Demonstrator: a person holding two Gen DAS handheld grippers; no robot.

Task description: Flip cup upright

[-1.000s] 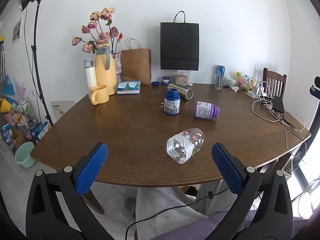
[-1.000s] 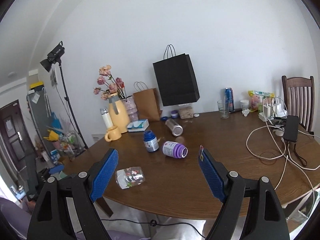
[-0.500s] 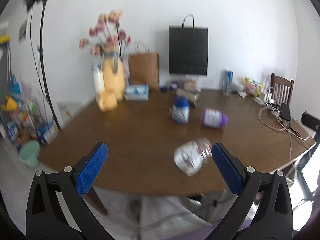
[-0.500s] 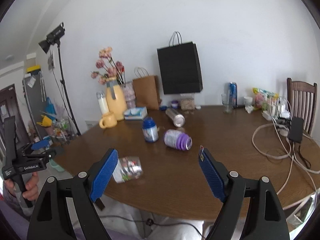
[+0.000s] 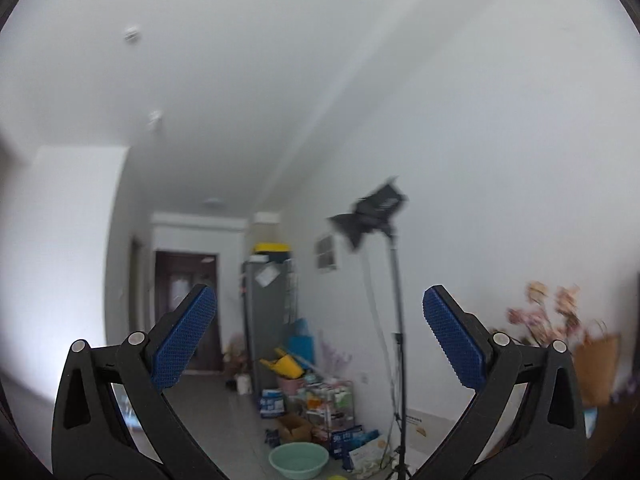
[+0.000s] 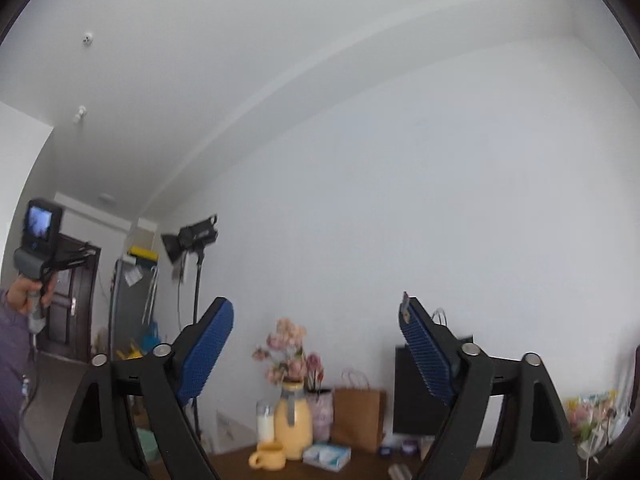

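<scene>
Here we hold both grippers tilted up at wall and ceiling: the left gripper [image 5: 320, 344] has its fingers spread wide on nothing, and the right gripper [image 6: 316, 350] likewise. The cup to flip is out of both views. Only the worktop's [image 6: 360, 472] far edge shows (yellow mug [image 6: 269, 456], yellow jug [image 6: 293, 424], brown paper bag [image 6: 359, 418]).

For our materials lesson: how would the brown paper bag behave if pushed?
The bag stands tall with paper walls, so it would probably tip or crumple rather than slide. Being paper, it is likely light for its size.
</scene>
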